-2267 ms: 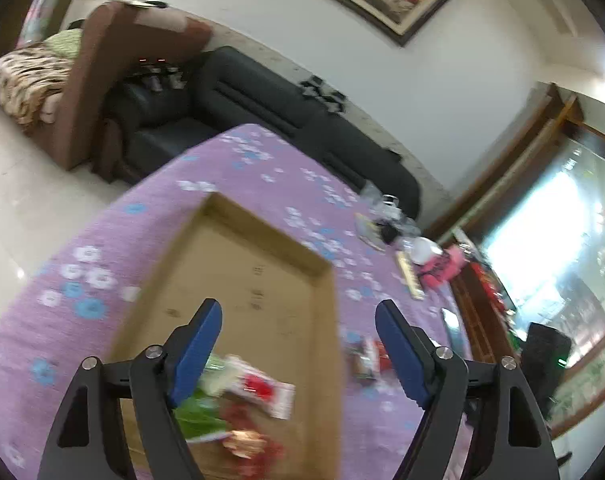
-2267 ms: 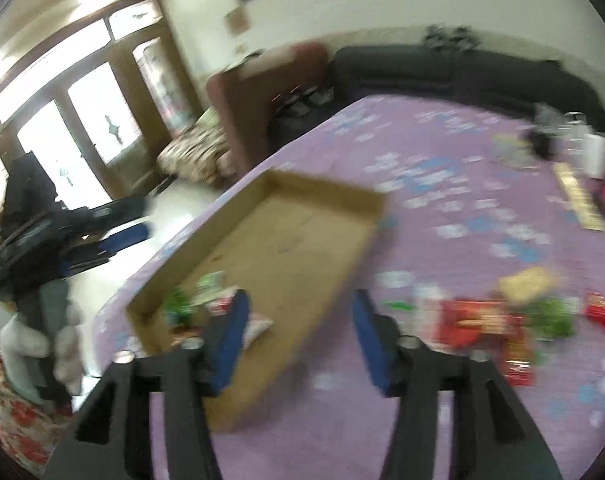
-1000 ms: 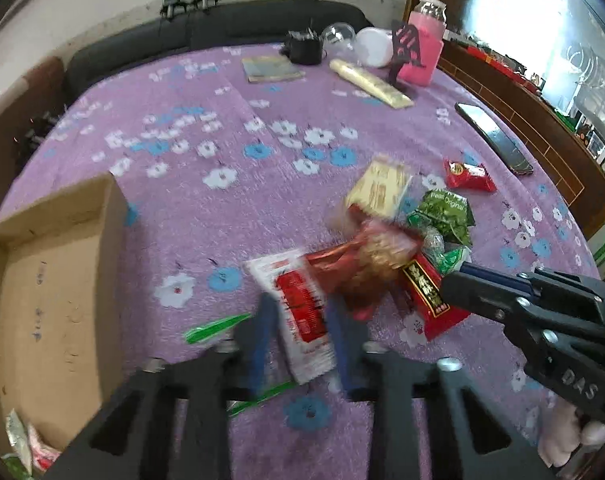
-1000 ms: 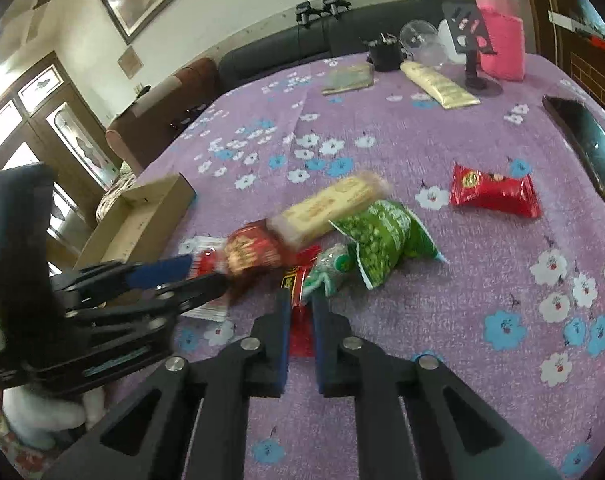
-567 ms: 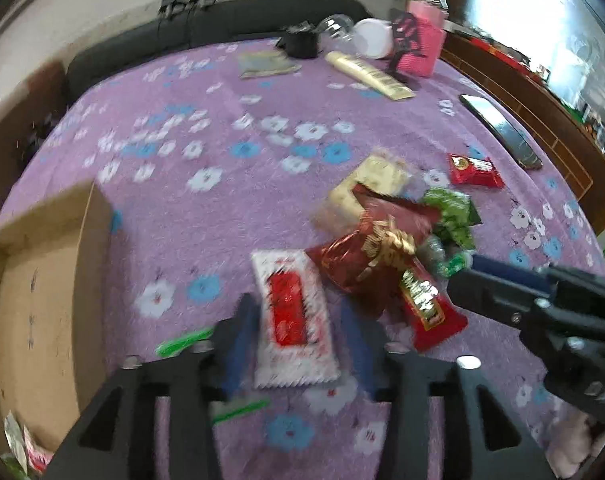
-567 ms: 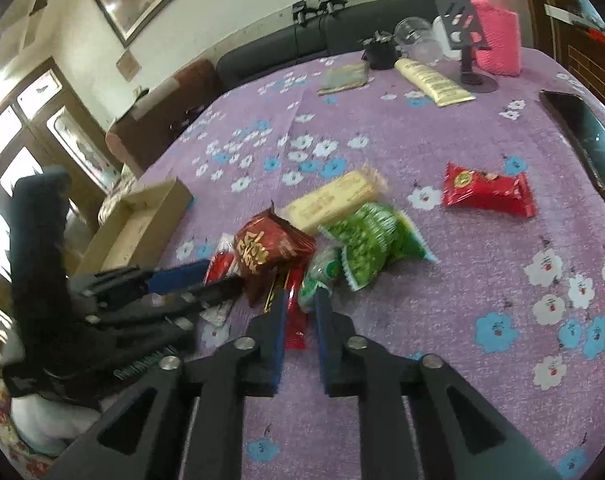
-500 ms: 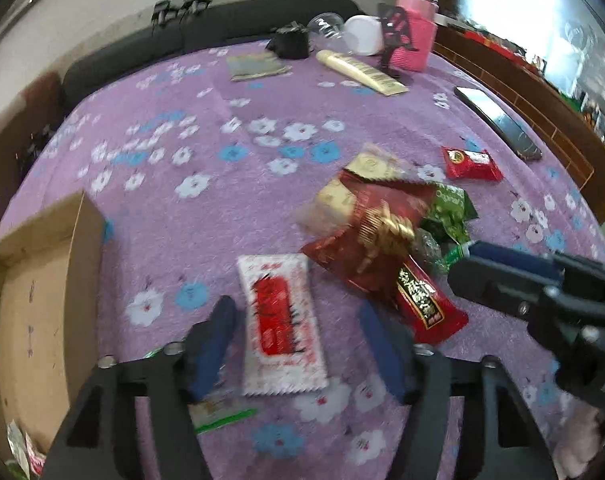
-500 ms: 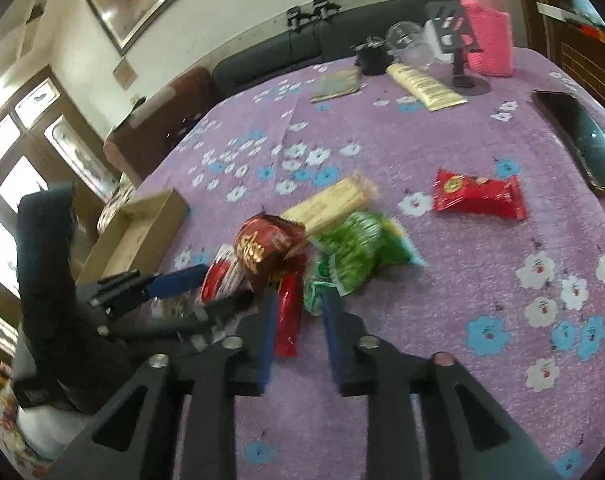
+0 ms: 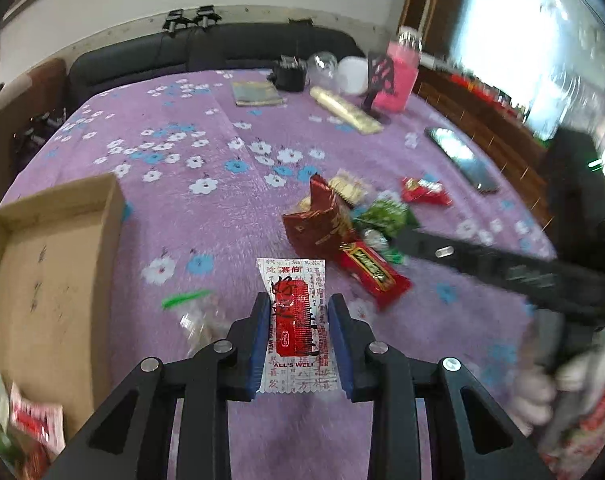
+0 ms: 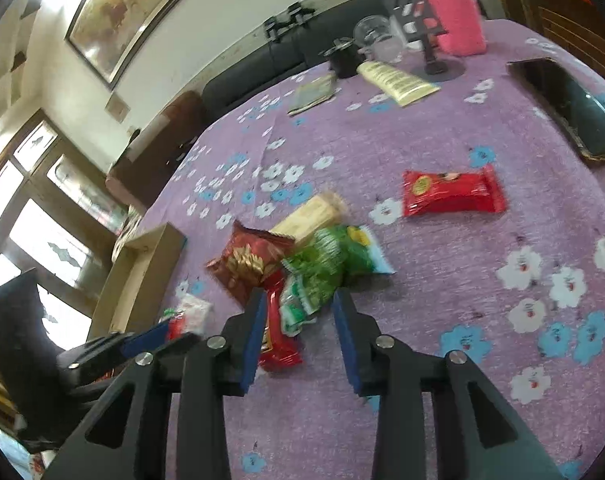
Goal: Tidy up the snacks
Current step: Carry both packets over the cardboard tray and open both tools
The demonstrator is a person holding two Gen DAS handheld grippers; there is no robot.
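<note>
My left gripper point(image 9: 298, 312) has its blue pads on both sides of a white and red snack packet point(image 9: 297, 322) lying on the purple tablecloth. A cardboard box point(image 9: 42, 280) with a few snacks in its near corner sits to the left. My right gripper point(image 10: 300, 312) is open over a pile of snacks: a small green packet point(image 10: 296, 308), a long red packet point(image 10: 276, 332), a green bag point(image 10: 334, 256), a dark red bag point(image 10: 248, 264) and a yellow cracker pack point(image 10: 310, 212). A red packet point(image 10: 452, 194) lies apart to the right.
A black phone point(image 10: 570, 108) lies near the right table edge. A pink bottle point(image 10: 454, 12), a phone stand, a glass, a cream tube point(image 10: 398, 78) and a booklet stand at the far side. A dark sofa is behind the table.
My left gripper has narrowed around the white and red packet and come closer to it. My right gripper has opened wider and moved in over the small green packet.
</note>
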